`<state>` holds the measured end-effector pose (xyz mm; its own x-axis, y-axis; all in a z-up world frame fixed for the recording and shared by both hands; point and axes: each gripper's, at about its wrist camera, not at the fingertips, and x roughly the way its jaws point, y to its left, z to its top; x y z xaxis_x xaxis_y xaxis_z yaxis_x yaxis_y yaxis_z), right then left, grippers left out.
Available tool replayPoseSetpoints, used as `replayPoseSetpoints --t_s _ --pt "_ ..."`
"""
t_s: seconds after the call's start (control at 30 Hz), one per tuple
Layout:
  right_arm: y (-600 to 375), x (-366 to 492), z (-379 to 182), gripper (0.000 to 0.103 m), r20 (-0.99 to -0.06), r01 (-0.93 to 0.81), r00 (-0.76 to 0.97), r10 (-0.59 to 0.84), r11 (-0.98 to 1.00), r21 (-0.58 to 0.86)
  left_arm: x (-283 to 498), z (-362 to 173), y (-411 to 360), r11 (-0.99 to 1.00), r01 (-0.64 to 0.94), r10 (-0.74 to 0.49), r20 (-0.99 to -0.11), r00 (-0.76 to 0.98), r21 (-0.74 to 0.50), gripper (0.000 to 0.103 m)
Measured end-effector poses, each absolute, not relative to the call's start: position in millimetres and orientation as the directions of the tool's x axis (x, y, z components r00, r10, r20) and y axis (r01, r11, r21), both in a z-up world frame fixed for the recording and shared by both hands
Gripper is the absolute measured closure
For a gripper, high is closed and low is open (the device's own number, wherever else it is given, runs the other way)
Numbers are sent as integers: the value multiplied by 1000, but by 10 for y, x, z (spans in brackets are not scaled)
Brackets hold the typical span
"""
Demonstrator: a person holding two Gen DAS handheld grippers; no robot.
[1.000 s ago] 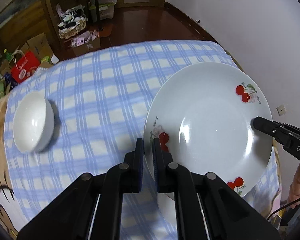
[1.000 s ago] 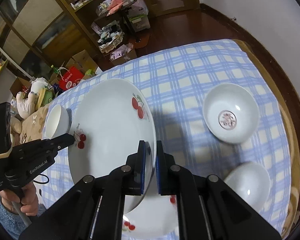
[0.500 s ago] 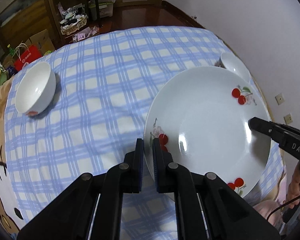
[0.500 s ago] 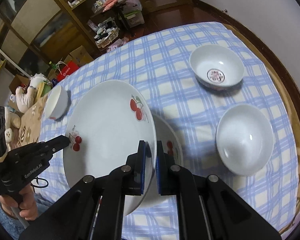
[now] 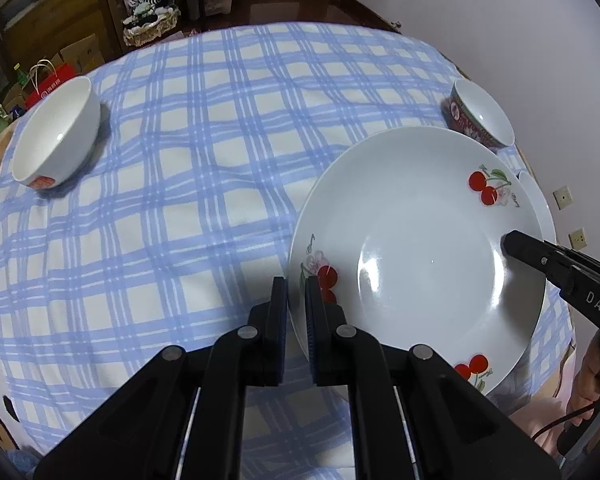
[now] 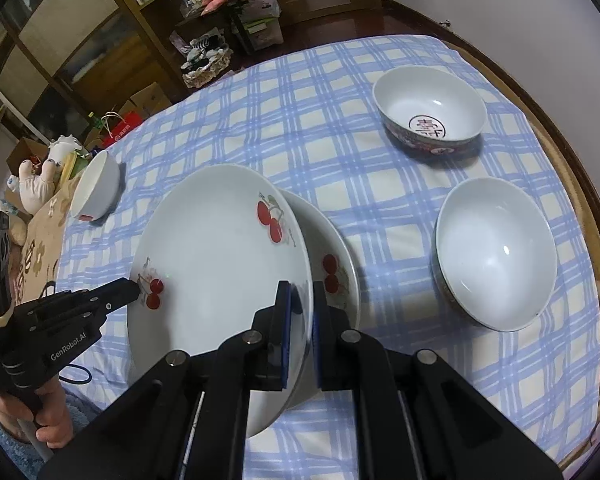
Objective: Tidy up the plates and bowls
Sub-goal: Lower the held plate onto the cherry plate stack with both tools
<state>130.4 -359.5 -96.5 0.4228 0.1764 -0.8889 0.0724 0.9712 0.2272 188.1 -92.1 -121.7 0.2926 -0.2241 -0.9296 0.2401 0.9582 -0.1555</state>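
A white cherry-print plate (image 5: 420, 248) (image 6: 216, 264) hangs just above the blue-checked tablecloth, held by both grippers. My left gripper (image 5: 296, 292) is shut on its left rim. My right gripper (image 6: 302, 300) is shut on the opposite rim and shows in the left wrist view as a black finger (image 5: 540, 256). Directly beneath lies a second cherry plate (image 6: 332, 264), partly covered. A plain white bowl (image 6: 496, 252) and a bowl with a red emblem (image 6: 430, 116) (image 5: 480, 118) stand to the right. A small white bowl (image 5: 56, 136) (image 6: 96, 188) stands at the far left.
The round table (image 6: 572, 168) carries a checked cloth (image 5: 204, 184). Behind it stand wooden shelves (image 6: 100, 40), boxes and a red bag (image 6: 122, 130). Soft toys (image 6: 40, 184) lie beyond the left edge. A hand (image 6: 40, 420) grips the left tool.
Both grippers have carried the plate down and toward the right-hand bowls. It now hangs over the second cherry plate, which was hidden a second ago.
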Motion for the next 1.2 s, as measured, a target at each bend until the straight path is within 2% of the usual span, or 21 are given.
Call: replayPoseSetpoints --t_s 0.17,0.2,0.23,0.3,0.4,0.53,0.83,1.2 --pt "-3578 1238 -1002 93 -868 97 486 101 981 169 1873 -1347 -1003 951 265 -227 -939 257 -157 94" --pt "-3570 1223 -1008 93 -862 109 499 86 981 161 1861 -1339 -1036 948 282 -228 -936 267 -150 97" --pt "-3581 1222 -1014 93 -859 107 503 100 978 177 1831 -1289 -1066 931 311 -281 -918 282 -189 97" --pt "-3608 1201 -1051 93 -850 122 511 125 969 215 1800 -1204 -1134 919 335 -310 -905 292 -206 97" --pt "-3669 1159 -1098 93 -841 160 532 100 963 216 1758 -1159 -1226 929 344 -257 -906 337 -136 97" --pt "-3801 1072 -1137 93 -819 174 558 130 947 269 1775 -1317 -1131 949 291 -208 -933 295 -119 97" --pt "-3777 936 -1049 93 -792 160 594 142 944 289 1722 -1274 -1054 957 274 -190 -926 326 -100 96" --pt "-3733 771 -972 93 -770 143 625 129 951 275 1538 -1081 -876 967 243 -169 -913 372 -80 89"
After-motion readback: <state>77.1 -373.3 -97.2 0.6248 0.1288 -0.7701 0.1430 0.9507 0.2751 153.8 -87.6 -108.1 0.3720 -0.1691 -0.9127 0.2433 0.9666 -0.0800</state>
